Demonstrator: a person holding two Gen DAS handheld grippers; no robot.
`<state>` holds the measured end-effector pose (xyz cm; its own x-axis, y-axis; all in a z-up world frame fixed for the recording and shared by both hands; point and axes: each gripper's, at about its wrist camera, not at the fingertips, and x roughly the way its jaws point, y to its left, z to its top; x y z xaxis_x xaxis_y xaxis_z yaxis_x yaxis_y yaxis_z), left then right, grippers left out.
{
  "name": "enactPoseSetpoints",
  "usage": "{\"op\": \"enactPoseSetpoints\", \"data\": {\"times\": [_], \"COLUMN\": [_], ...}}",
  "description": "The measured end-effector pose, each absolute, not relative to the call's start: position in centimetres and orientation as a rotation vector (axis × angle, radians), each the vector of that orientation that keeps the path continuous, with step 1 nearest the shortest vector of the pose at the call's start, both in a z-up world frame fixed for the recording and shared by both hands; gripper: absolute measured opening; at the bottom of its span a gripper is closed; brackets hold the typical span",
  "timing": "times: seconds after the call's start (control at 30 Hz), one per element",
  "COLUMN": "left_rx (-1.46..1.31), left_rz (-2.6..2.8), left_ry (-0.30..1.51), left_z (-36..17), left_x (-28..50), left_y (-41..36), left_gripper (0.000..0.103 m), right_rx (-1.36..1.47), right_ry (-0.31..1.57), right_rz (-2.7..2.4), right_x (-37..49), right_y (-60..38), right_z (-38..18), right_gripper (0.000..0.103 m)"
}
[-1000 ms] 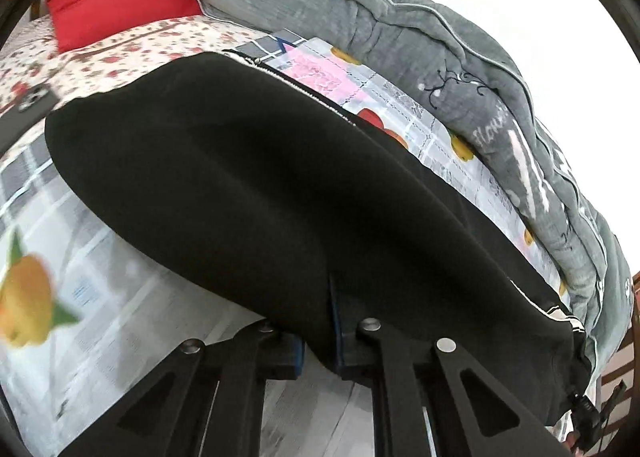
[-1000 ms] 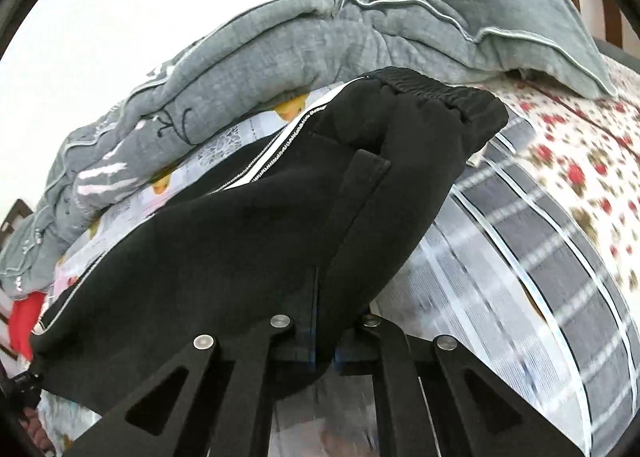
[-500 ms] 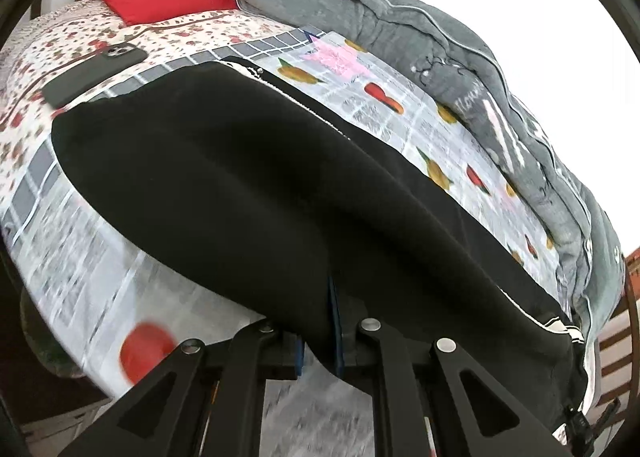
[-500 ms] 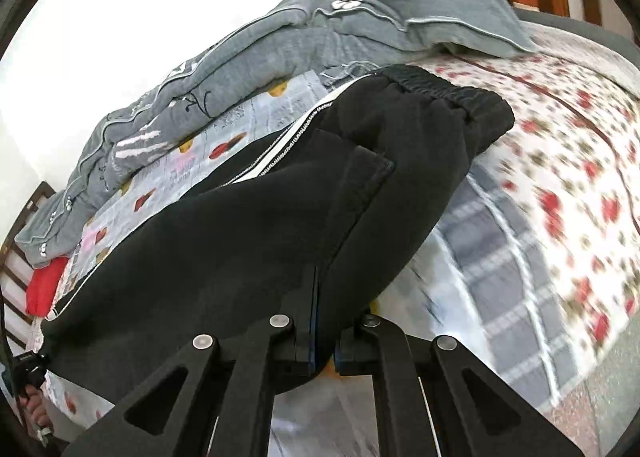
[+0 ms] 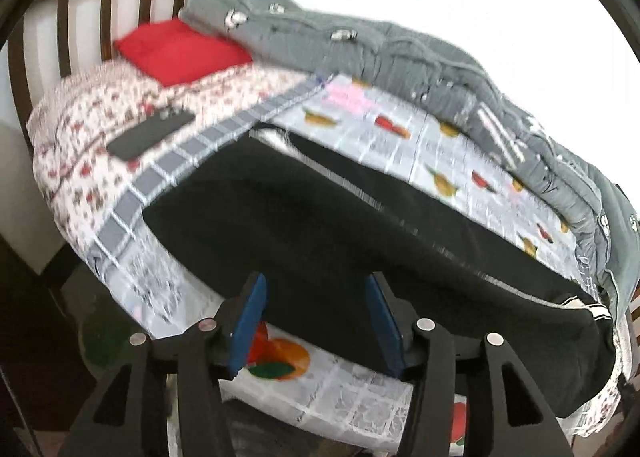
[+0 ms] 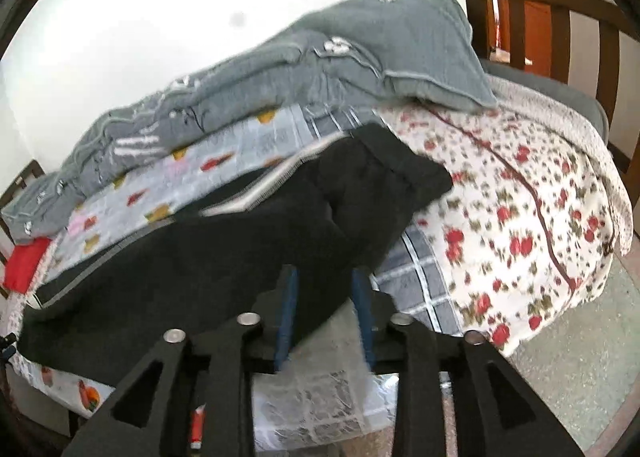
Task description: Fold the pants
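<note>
The black pants (image 5: pixel 340 225) with a white side stripe lie stretched along the front edge of the bed, on a fruit-print sheet (image 5: pixel 440 153). In the right wrist view the pants (image 6: pixel 224 257) show their elastic waistband at the upper right. My left gripper (image 5: pixel 316 321) is open, its blue-padded jaws apart, just in front of the pants' near edge. My right gripper (image 6: pixel 324 309) is open too; the near edge of the pants lies between its jaws, not pinched.
A grey quilt (image 5: pixel 420 53) is heaped along the far side of the bed. A red pillow (image 5: pixel 180 53) and a dark phone (image 5: pixel 150 135) lie on the floral sheet (image 6: pixel 520 217) near the wooden headboard (image 5: pixel 80 21). The floor (image 6: pixel 580 357) lies below the bed edge.
Both grippers have opened and let go of the pants' near edge. Both have pulled back from the bed, so more of the bed and room shows.
</note>
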<state>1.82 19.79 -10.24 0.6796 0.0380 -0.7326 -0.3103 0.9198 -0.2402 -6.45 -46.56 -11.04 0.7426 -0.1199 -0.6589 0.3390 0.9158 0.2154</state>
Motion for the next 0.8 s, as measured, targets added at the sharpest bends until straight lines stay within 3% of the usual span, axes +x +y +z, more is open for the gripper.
{"op": "enactPoseSetpoints", "data": {"times": [0.27,0.7,0.8], "left_rx": [-0.356,-0.340,-0.335], "left_rz": [0.201,0.194,0.196], "left_ry": [0.769,0.792,0.776], "left_z": [-8.4,-9.8,-9.8], "left_x": [5.2,12.6,13.9], "left_y": [20.5,21.6,22.8], "left_gripper": [0.051,0.051,0.058], "right_rx": [0.291,0.252,0.240], "right_ry": [0.677,0.724,0.735], "right_rz": [-0.197,-0.176,-0.179], "right_x": [-3.2,4.1,5.4], "right_y": [-42.9,-39.0,-38.4], "right_z": [-9.4,-10.4,-10.6], "right_gripper": [0.034,0.036,0.038]}}
